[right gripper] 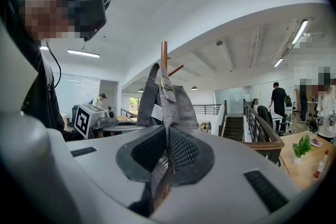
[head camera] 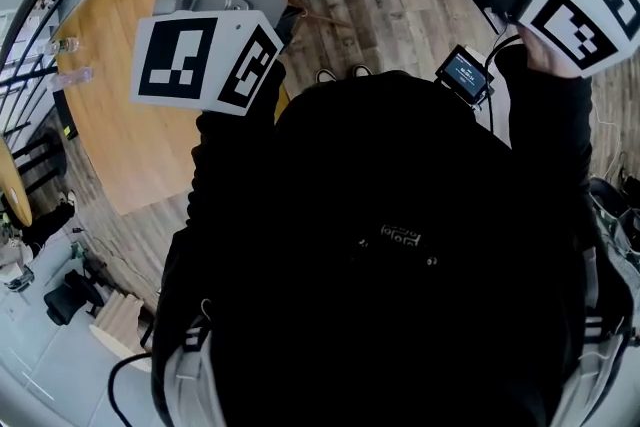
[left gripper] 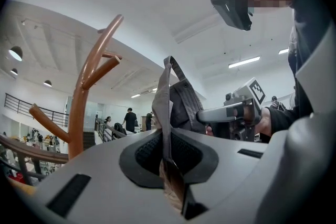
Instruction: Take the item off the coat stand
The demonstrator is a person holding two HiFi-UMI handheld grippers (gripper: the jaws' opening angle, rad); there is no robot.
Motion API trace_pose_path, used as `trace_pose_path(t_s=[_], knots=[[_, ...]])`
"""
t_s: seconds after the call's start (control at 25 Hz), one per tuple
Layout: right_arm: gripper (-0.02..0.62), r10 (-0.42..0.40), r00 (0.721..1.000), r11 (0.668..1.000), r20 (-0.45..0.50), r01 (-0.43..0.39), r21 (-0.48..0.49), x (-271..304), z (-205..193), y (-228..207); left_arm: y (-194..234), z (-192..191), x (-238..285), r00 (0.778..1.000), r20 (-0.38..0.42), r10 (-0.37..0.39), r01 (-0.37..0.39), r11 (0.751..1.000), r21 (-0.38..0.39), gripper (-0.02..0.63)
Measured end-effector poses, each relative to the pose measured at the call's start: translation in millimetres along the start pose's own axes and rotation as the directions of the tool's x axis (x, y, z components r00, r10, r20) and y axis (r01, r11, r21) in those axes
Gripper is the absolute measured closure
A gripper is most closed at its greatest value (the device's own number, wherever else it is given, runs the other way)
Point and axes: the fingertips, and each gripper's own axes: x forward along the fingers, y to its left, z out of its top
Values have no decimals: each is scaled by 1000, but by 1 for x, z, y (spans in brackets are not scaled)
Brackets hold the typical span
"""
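Left gripper view: left gripper [left gripper: 169, 162] and right gripper [right gripper: 167, 160] fingers clamp bag [left gripper: 181, 99] straps; apparently lifting off coat stand [left gripper: 79, 107]; next, draw clear.

head view looks down; both gripper views share the bag [left gripper: 186, 105].

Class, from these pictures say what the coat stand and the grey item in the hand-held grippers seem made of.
Coat stand: probably wood, smooth brown with a slight sheen on its curved prongs; painted metal is possible. Grey item: woven cloth, matt and canvas-like; it folds and has stitched straps.
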Motion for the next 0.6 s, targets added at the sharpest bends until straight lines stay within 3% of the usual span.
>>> trace_pose_path(t_s=[0.6], knots=[[569, -122, 992, 992, -38, 123, 32, -44, -37, -43, -36, -43, 60, 986, -74, -152, 148, 987, -56, 583]])
